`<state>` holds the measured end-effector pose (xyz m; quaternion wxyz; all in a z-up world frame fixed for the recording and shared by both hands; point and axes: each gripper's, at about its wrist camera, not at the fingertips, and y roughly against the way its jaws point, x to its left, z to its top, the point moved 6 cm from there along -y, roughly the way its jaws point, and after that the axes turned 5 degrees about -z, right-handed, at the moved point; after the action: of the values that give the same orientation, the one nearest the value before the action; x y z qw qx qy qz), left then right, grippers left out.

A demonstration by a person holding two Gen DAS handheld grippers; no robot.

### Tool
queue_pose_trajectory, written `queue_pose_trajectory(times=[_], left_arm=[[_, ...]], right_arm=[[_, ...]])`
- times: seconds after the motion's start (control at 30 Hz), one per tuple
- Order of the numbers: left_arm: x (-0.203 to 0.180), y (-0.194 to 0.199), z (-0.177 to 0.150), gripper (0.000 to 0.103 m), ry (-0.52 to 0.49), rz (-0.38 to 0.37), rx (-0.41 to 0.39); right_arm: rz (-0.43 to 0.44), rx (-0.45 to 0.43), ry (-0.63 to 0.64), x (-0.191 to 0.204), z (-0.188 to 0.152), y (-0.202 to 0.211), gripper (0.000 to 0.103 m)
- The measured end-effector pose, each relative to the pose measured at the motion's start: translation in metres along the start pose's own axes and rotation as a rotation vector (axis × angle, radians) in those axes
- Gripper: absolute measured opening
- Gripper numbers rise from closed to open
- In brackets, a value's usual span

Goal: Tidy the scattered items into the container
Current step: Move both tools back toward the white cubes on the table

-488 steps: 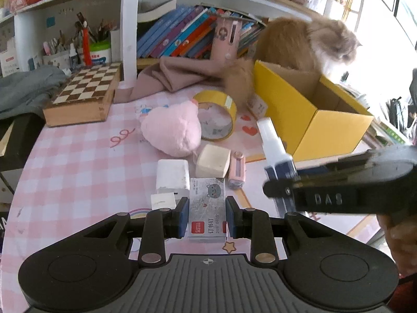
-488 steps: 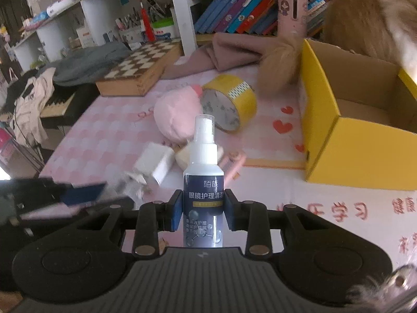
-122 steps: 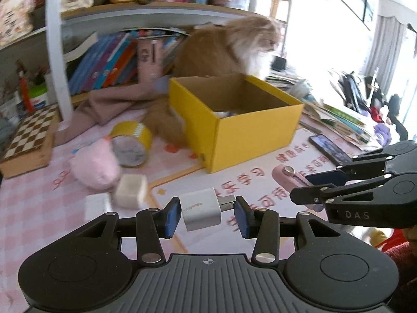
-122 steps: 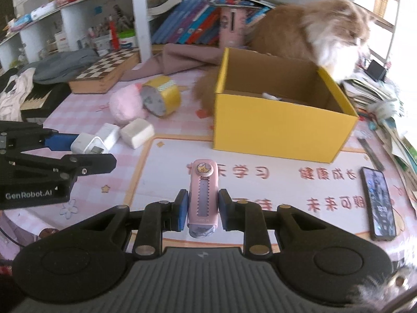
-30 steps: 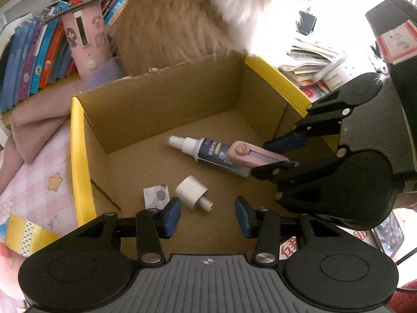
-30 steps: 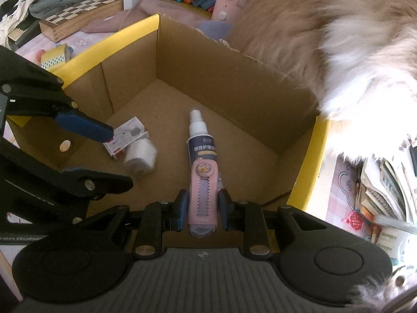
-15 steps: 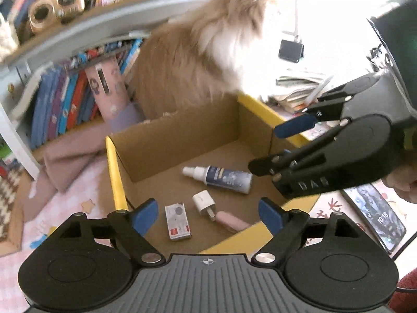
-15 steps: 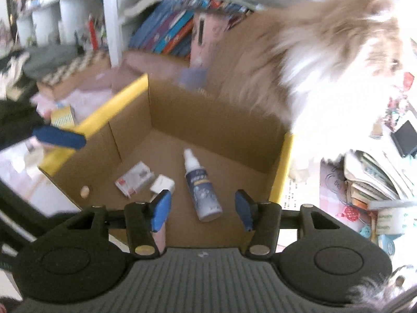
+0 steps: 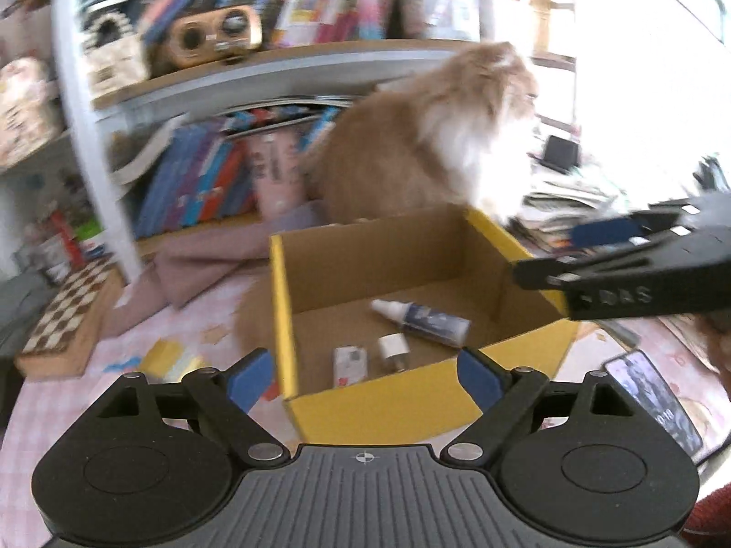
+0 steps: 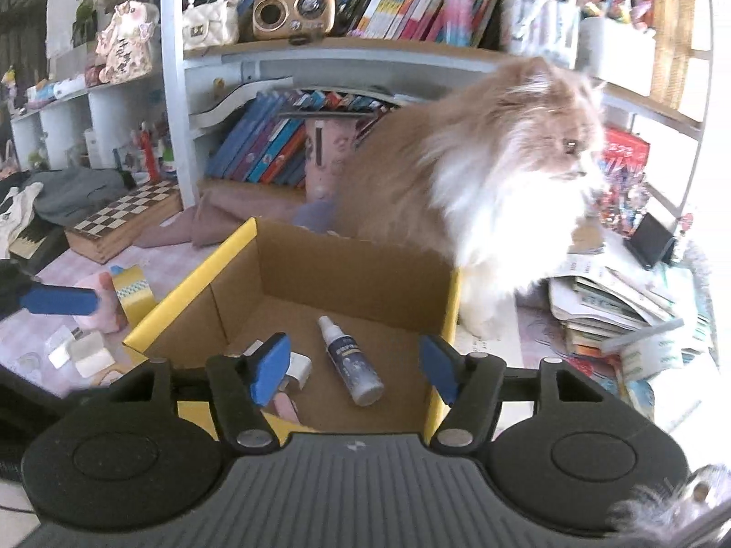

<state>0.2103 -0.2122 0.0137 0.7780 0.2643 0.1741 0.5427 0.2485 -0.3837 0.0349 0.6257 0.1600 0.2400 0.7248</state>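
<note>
Both your tools, left tool and right tool, are opening empty above the yellow box; the spray bottle lies inside.

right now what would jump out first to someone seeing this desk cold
A big fluffy orange and white cat sits right behind the open yellow box, under the bookshelf. Inside the box lie a spray bottle and a white charger. A yellow tape roll lies on the desk left of the box.
</note>
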Motion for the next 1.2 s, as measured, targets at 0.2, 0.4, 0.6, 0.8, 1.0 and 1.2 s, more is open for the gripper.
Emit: queue_pose_trajectory(times=[0.2, 0.4, 0.6, 0.8, 1.0, 1.2], left_arm=[[0.015, 0.019, -0.019, 0.090, 0.114, 0.086, -0.053], [0.018, 0.028, -0.042, 0.094, 0.119, 0.130, -0.053], [0.019, 0.025, -0.063, 0.095, 0.101, 0.127, 0.012], [0.021, 0.021, -0.079, 0.095, 0.085, 0.105, 0.064], [0.032, 0.025, -0.087, 0.095, 0.062, 0.076, 0.075], [0.054, 0.029, -0.092, 0.095, 0.035, 0.039, 0.090]], right_arm=[[-0.061, -0.074, -0.012, 0.007, -0.024, 0.025, 0.070], [-0.064, -0.080, 0.030, 0.023, -0.051, 0.036, 0.078], [-0.032, 0.000, 0.086, 0.042, -0.071, 0.033, 0.082], [-0.040, 0.051, 0.094, 0.052, -0.081, 0.031, 0.085], [-0.066, 0.067, 0.080, 0.066, -0.082, 0.034, 0.085], [-0.085, 0.092, 0.064, 0.091, -0.080, 0.032, 0.087]])
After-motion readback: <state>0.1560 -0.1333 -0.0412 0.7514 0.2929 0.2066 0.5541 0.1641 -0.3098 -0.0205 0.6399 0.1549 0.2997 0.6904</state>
